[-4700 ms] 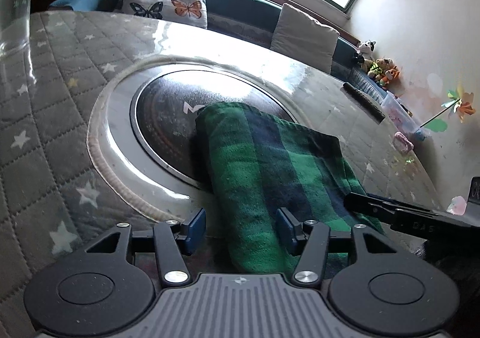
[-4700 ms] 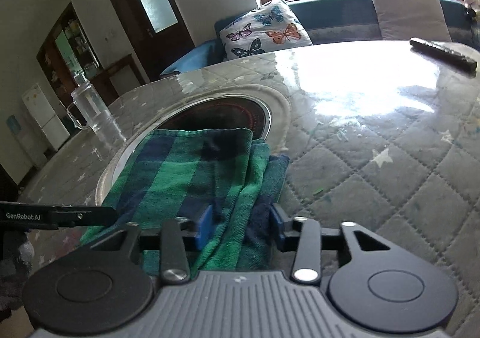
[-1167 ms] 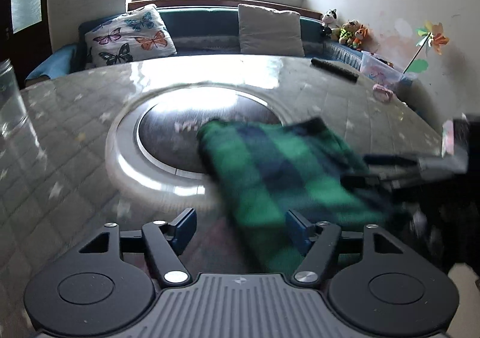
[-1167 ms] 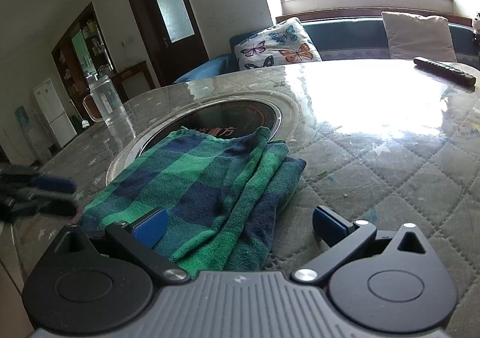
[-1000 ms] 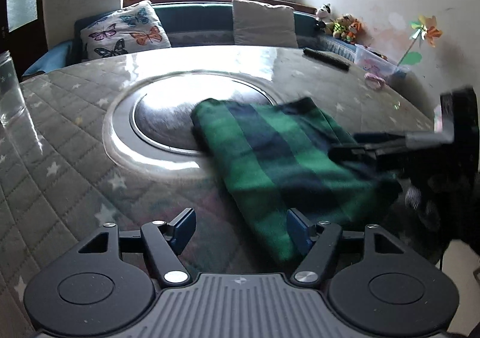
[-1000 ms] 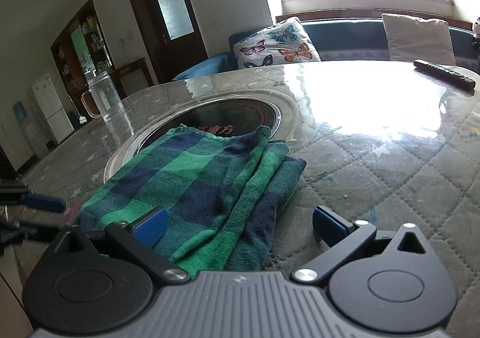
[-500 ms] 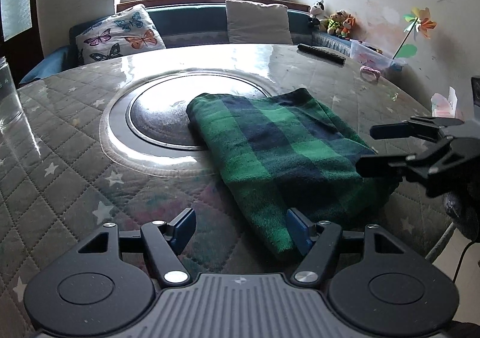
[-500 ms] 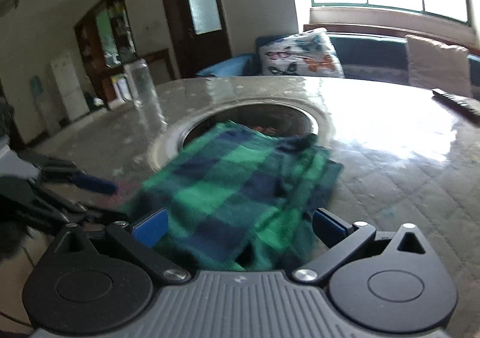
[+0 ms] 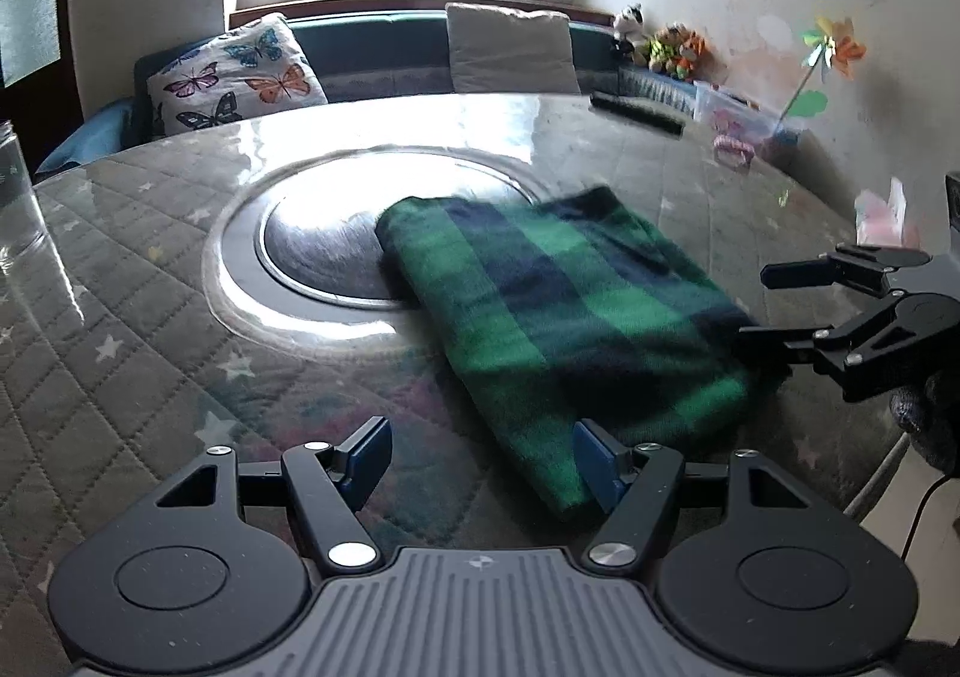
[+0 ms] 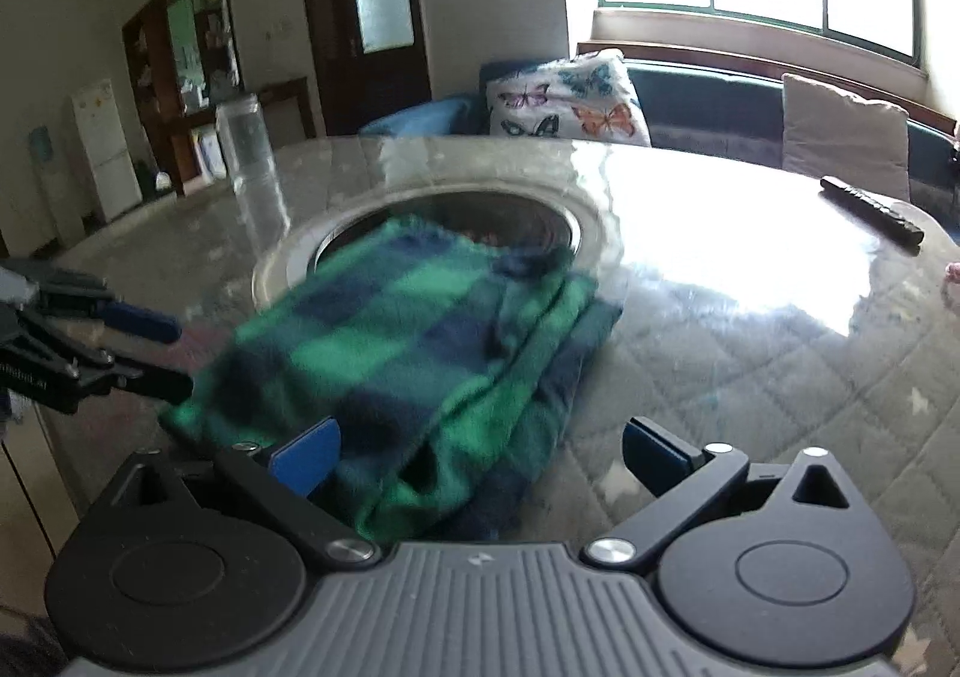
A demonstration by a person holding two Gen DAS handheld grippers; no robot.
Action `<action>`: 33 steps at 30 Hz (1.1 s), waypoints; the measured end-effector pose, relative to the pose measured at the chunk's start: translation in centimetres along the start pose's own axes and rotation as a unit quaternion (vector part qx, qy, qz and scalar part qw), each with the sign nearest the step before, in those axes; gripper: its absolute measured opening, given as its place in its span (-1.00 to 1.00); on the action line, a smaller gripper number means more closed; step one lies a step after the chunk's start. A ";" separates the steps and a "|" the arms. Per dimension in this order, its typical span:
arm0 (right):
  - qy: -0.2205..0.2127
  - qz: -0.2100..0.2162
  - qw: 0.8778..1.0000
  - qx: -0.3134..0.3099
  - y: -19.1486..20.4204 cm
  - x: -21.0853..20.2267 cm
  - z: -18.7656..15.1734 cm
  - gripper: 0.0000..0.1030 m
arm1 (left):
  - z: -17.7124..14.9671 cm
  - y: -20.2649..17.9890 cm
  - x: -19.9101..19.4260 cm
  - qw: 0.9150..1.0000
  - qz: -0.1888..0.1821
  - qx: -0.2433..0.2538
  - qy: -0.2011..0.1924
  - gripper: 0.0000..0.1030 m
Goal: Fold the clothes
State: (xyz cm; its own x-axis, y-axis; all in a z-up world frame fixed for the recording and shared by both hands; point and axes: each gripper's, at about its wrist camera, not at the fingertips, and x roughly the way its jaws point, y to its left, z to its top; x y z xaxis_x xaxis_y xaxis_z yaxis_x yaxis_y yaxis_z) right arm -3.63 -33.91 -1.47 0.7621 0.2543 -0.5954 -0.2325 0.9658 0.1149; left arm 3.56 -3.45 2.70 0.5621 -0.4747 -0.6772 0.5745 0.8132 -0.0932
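Note:
A folded green and navy plaid cloth [image 9: 564, 317] lies on the round table, partly over the round cooktop inset [image 9: 324, 251]. It also shows in the right wrist view [image 10: 408, 353]. My left gripper [image 9: 483, 458] is open and empty, just short of the cloth's near corner. My right gripper [image 10: 477, 452] is open and empty over the cloth's near edge. The right gripper shows in the left wrist view [image 9: 780, 305] at the cloth's right side. The left gripper shows in the right wrist view [image 10: 150, 353] at the cloth's left side.
The table carries a quilted star-pattern cover under glass [image 9: 120, 317]. A clear jar [image 10: 252, 167] stands at the table's left. A black remote [image 10: 870, 209] lies at the far right. A sofa with cushions [image 9: 240, 77] stands behind the table.
Both grippers let go of the cloth and opened, then pulled back from it. The right gripper has swung to the right. The folded cloth lies where it was.

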 end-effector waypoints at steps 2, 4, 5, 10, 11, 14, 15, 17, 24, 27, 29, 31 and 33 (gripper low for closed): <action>0.004 0.007 1.000 0.024 -0.6 0.5 0.9 0.84 | 0.6 0.6 -0.1 1.000 -0.001 -0.015 -0.007 0.33; 0.014 0.015 0.998 0.057 -1.5 1.4 1.5 0.74 | 1.4 1.2 -0.1 0.999 -0.003 -0.031 -0.014 0.33; 0.018 0.020 0.997 0.077 -2.1 1.7 1.8 0.71 | 1.8 1.5 0.1 0.999 -0.003 -0.041 -0.017 0.31; 0.018 0.036 0.988 0.151 -4.1 2.7 2.7 0.62 | 3.3 2.7 1.7 0.996 -0.014 -0.082 -0.016 0.24; 0.019 0.027 0.988 0.150 -4.1 3.1 2.8 0.61 | 3.5 2.8 2.1 0.996 -0.015 -0.086 -0.012 0.24; 0.030 0.008 0.989 0.148 -4.1 4.4 2.9 0.52 | 3.6 2.9 3.4 0.995 -0.014 -0.096 0.001 0.24; 0.032 0.006 0.988 0.148 -4.0 4.7 2.8 0.47 | 3.5 3.1 3.9 0.995 -0.015 -0.103 0.007 0.24; 0.036 0.004 0.988 0.150 -3.9 5.4 2.7 0.46 | 3.5 3.3 4.5 0.993 -0.016 -0.116 0.017 0.24; 0.044 -0.001 0.987 0.152 -3.1 6.6 2.7 0.06 | 3.4 3.3 5.6 0.990 -0.036 -0.135 0.025 0.16; 0.045 -0.002 0.987 0.156 -3.0 6.7 2.7 -0.10 | 3.5 3.2 6.1 0.988 -0.049 -0.145 0.028 0.06; 0.046 -0.004 0.986 0.159 -2.9 6.7 2.7 -0.26 | 3.4 3.1 6.3 0.987 -0.059 -0.150 0.025 -0.15; 0.049 0.000 0.985 0.168 -3.0 6.7 2.7 -0.53 | 3.4 3.0 6.4 0.986 -0.068 -0.153 0.021 -0.25; 0.049 0.004 0.983 0.176 -3.0 6.6 2.6 -0.62 | 3.2 2.9 6.2 0.986 -0.068 -0.152 0.014 -0.36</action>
State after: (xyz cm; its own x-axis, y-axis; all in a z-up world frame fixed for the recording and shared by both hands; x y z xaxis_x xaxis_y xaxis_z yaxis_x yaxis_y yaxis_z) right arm 3.67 -34.95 -3.64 0.6957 0.2733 -0.6643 -0.0030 0.9259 0.3777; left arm 10.63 -5.16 0.59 0.4736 -0.5806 -0.6623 0.4360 0.8079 -0.3964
